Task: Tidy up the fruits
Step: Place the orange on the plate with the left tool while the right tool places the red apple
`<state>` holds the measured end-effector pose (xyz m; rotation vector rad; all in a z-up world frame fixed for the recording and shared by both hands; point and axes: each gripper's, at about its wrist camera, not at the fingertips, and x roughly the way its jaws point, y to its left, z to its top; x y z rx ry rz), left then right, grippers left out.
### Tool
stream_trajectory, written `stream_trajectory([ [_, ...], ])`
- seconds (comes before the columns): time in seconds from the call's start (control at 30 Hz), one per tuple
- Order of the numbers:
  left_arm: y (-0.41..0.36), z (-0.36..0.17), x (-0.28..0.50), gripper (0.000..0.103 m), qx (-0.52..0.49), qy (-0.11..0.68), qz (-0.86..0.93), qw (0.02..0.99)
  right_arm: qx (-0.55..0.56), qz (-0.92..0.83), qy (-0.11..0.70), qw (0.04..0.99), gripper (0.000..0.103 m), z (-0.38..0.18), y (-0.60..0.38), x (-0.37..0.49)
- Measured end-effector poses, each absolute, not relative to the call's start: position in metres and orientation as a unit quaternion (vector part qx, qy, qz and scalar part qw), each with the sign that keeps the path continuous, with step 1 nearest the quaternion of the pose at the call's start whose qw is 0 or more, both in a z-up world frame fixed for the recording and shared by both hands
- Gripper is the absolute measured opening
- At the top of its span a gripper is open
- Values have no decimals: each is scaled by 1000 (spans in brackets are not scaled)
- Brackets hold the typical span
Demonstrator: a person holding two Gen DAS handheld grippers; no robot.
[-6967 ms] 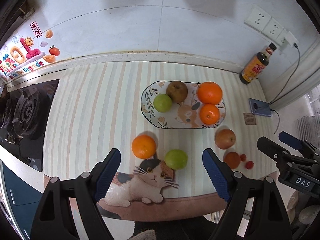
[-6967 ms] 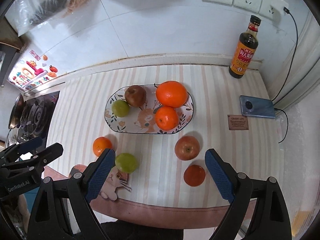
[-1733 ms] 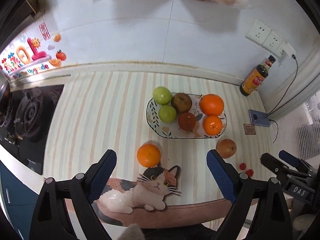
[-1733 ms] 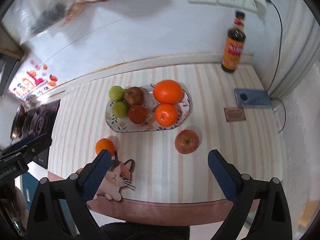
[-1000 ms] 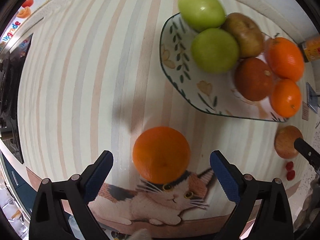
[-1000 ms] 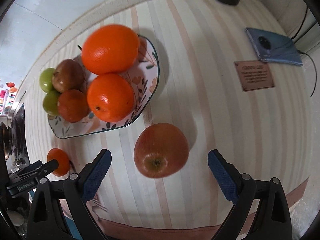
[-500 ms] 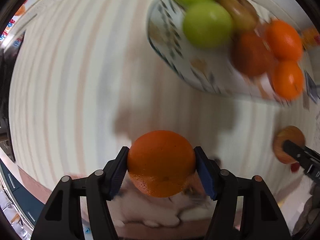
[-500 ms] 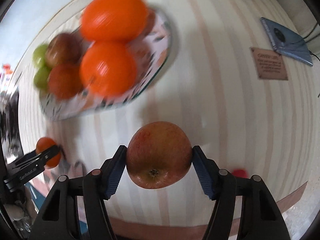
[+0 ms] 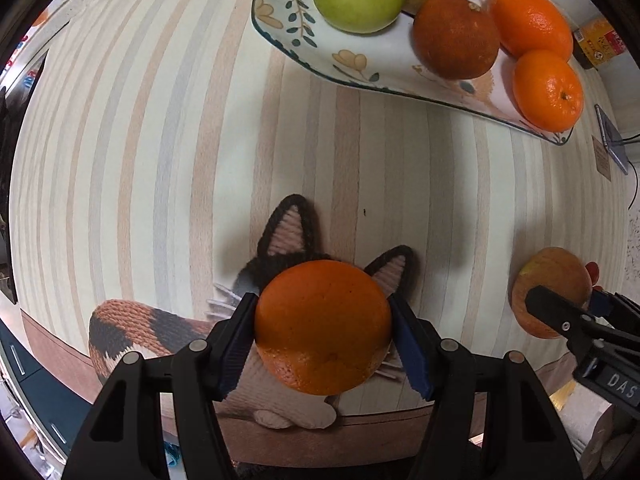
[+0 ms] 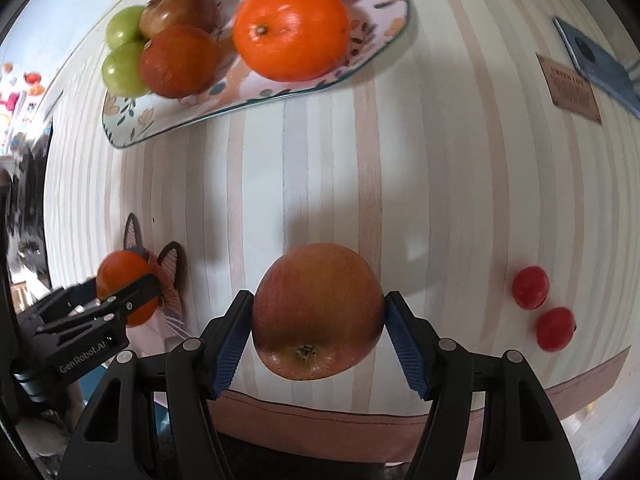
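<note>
Change: a second ago both sets of fingers stood wide apart around fruit lying on the cloth; now squeezed onto the fruit. Plate looks closer too.
Left gripper (image 9: 323,334): closed halfway, blue pads pressing both sides of the orange (image 9: 323,326).
Orange: big, round, bright, bumpy skin; held over the cat picture (image 9: 288,236) at the near edge of the striped cloth (image 9: 160,140).
Right gripper (image 10: 318,330): closed halfway, blue pads pressing both sides of the apple (image 10: 316,310).
Apple: red with yellow patches, brown dimple facing the camera; held above the cloth, cannot tell if touching it.
Small red fruits (image 10: 530,287): two, on the cloth just right of the apple.
Plate (image 10: 132,128): farther back, flowers on the rim; holds two green apples (image 10: 124,68), one brown pear (image 10: 180,6), one dark orange (image 10: 180,60), two bright oranges (image 10: 290,30).
Far right: phone (image 10: 596,64) and small brown card (image 10: 570,88) on the cloth.
</note>
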<state>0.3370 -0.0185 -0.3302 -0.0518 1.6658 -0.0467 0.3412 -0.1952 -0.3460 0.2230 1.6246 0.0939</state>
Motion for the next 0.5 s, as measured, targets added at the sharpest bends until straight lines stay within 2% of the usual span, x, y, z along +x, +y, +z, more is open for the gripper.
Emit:
stream_trajectory([
  [0.17, -8, -306, 349, 62, -50, 726, -29, 686, 91, 50, 717, 689, 68, -333, -180, 346],
  [0.33, 7, -271, 383, 62, -84, 697, -26, 712, 115, 68, 685, 716, 68, -295, -182, 364],
  [0.5, 16, -268, 424, 62, -94, 689, -14, 719, 118, 76, 652, 745, 68, -256, -177, 416],
])
